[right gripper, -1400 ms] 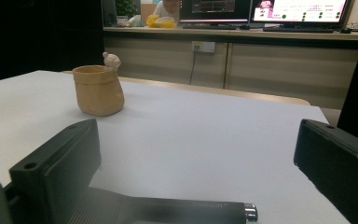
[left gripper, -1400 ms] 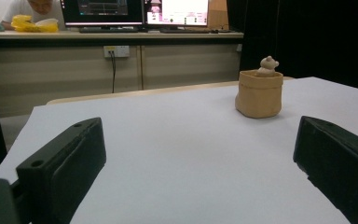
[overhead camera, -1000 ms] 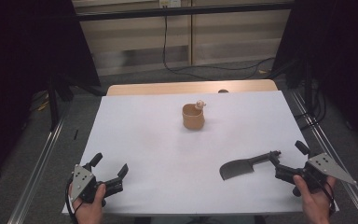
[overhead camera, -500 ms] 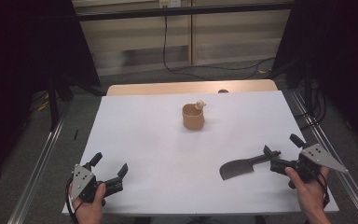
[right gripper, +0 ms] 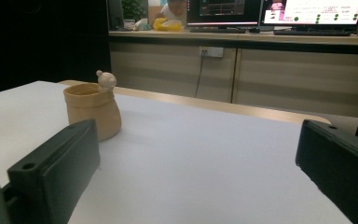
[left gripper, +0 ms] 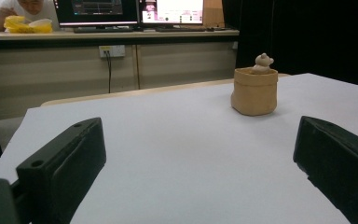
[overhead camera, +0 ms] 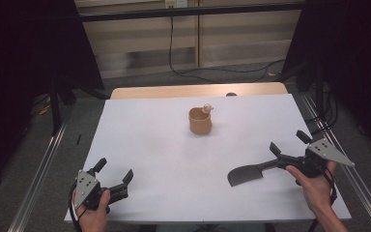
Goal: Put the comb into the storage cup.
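A tan pot with a small bear figure on its rim stands upright at the table's middle back; it also shows as the pot and the pot. A dark grey cleaver-shaped thing lies flat at the front right. Its handle reaches up to my right gripper, and I cannot tell if they touch. That right gripper is open with nothing between its jaws. My left gripper rests at the front left, also open and empty, and its view looks toward the pot.
The white table top covers a wooden table whose edge shows at the back. Metal rails run along both sides. A desk with monitors and a seated person stands beyond.
My right gripper has shifted a little left and away from the front edge, closer to the cleaver-shaped thing's handle. The left gripper and the pot have stayed put.
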A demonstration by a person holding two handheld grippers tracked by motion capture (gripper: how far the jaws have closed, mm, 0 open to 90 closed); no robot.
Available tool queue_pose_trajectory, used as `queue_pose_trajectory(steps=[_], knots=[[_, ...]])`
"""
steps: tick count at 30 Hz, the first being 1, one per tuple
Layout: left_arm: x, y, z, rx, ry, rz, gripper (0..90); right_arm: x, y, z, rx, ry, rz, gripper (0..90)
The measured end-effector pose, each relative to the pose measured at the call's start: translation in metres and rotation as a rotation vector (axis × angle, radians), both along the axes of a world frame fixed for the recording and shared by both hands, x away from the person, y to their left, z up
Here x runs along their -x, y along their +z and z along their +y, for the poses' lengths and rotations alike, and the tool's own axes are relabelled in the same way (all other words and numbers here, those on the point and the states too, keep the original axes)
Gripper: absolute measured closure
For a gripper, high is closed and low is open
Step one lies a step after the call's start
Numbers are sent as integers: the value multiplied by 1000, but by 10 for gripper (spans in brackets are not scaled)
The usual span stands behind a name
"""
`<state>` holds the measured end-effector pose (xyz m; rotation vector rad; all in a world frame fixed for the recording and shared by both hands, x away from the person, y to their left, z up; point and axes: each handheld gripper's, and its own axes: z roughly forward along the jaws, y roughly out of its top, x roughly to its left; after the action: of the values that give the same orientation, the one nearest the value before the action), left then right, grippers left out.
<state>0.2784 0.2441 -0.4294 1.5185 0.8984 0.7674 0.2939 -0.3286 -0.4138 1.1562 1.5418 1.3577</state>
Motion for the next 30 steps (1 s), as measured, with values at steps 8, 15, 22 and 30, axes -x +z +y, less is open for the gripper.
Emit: queue_pose_trajectory(steps=[8,15,22,30], knots=[[0,0,0,2,-1,-1,25,-17,10,-7,-4,-32,-11,14],[-1,0,1,3,-5,1,25,-17,-6,-8,11,-61,18,69],[0,1,1,8,-9,-5,24,-18,-8,-9,77,-58,45,123],[-1,0,1,9,-9,-4,25,-20,-6,-12,61,-19,96,405]])
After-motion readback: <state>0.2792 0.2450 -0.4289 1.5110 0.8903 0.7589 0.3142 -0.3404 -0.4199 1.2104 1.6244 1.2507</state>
